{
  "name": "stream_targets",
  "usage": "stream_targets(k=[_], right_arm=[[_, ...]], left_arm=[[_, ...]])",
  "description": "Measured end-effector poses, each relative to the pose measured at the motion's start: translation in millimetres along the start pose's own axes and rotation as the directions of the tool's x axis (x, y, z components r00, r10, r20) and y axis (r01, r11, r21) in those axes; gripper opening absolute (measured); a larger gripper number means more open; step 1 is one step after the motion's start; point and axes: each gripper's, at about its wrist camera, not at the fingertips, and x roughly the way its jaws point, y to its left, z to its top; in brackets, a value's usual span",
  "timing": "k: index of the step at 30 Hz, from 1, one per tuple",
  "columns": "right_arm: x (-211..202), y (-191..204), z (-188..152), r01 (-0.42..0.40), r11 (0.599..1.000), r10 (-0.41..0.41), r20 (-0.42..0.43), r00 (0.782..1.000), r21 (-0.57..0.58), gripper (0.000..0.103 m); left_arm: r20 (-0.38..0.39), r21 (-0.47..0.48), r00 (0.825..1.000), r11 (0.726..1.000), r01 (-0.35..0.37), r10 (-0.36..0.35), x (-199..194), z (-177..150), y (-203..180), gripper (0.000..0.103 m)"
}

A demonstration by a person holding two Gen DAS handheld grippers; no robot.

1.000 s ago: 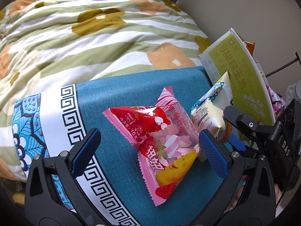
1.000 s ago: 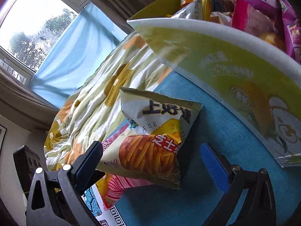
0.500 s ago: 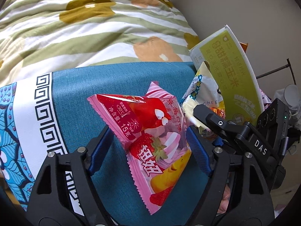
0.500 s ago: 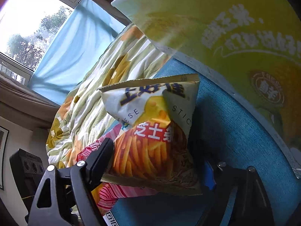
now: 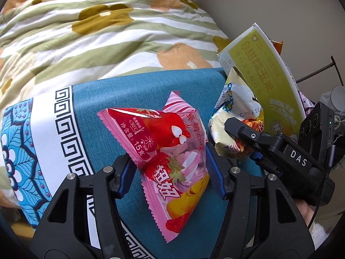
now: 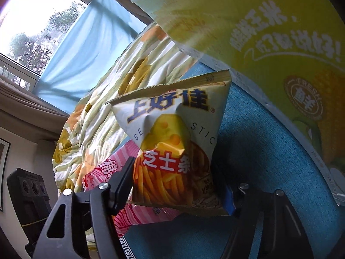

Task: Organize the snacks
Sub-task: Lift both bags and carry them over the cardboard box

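Closing left tool [image 5: 170,174], crinkly pink packet [image 5: 172,164]

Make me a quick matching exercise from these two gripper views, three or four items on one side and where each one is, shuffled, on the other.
1 pink strawberry snack pack
2 cheese stick bag
3 yellow-green corn box
4 floral quilt

A behind the blue cloth
B between the left gripper's closing jaws
C standing beyond the cheese bag, snacks inside
D between the right gripper's closing jaws

Pairs: 1-B, 2-D, 3-C, 4-A
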Motion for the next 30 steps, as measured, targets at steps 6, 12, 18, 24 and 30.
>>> stream_targets(k=[6, 12, 18, 24, 30], right_arm=[[-7, 0, -2, -0.009, 1.0, 0.009, 0.003, 1.0, -0.012, 0.06], [-21, 7, -2, -0.024, 0.998, 0.025, 0.021, 0.999, -0.064, 0.059], [-46, 20, -4, -0.05, 0.989, 0.056, 0.035, 0.998, -0.14, 0.055], [-82, 27, 3, -0.104, 0.977, 0.118, 0.062, 0.991, -0.187, 0.053], [-141, 30, 22, -0.158, 0.948, 0.194, 0.108, 0.975, -0.276, 0.053]], left_arm=[[0.03, 0.015, 0.999, 0.999, -0.041, 0.041, -17, -3, -4, 0.056], [0.069, 0.017, 0.995, 0.997, -0.069, 0.068, -40, -10, -13, 0.056], [0.115, 0.004, 0.99, 0.997, -0.083, 0.082, -72, -12, -30, 0.056], [0.174, 0.016, 0.98, 0.995, -0.1, 0.096, -105, -7, -66, 0.056], [0.252, 0.036, 0.961, 0.992, -0.123, 0.11, -136, 4, -128, 0.056]])
